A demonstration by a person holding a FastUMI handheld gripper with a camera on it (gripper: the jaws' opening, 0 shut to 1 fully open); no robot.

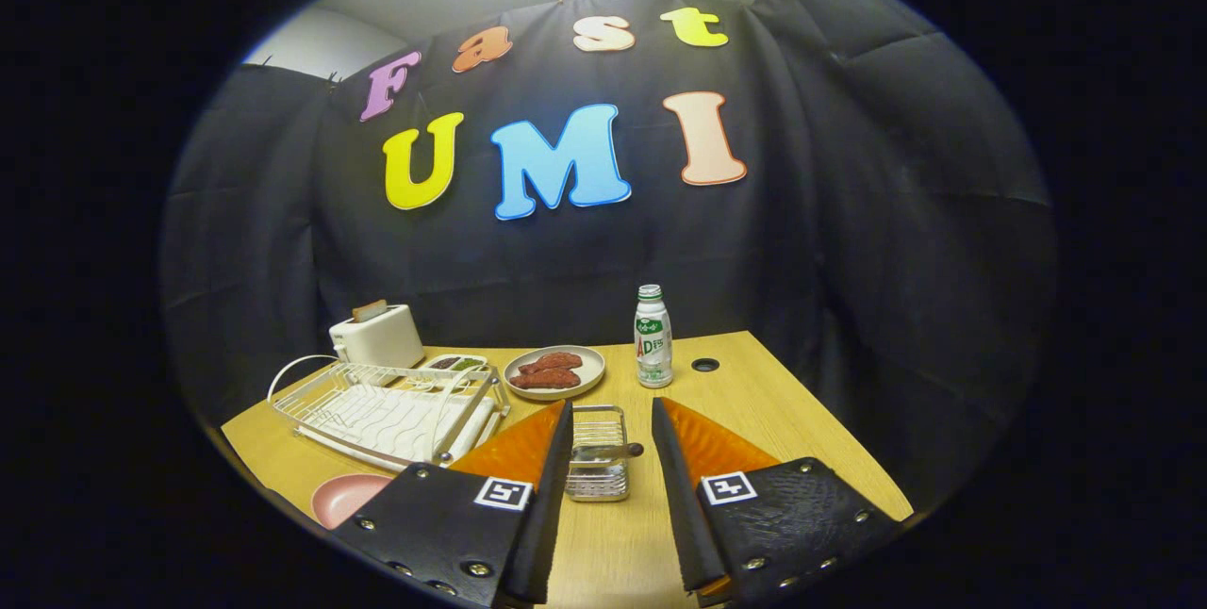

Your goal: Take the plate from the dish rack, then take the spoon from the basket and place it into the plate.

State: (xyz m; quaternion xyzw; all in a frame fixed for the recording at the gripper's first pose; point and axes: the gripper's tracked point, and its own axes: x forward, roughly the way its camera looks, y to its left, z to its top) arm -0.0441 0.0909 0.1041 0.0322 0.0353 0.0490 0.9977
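Note:
My gripper [611,413] is open above the wooden table [801,439], nothing between its fingers. A small wire basket [598,468] stands just ahead, between the two fingers, with the spoon [608,450] lying across its top. A pink plate [344,499] lies flat on the table beside my left finger, partly hidden by it. The white wire dish rack [387,406] sits to the left, beyond the plate, and holds no plate.
Beyond the rack stand a white toaster [376,336] with bread in it and a small dish [457,363]. A beige plate of reddish food [553,371] and a small bottle [653,337] stand past the basket. A round cable hole [704,365] lies to the bottle's right.

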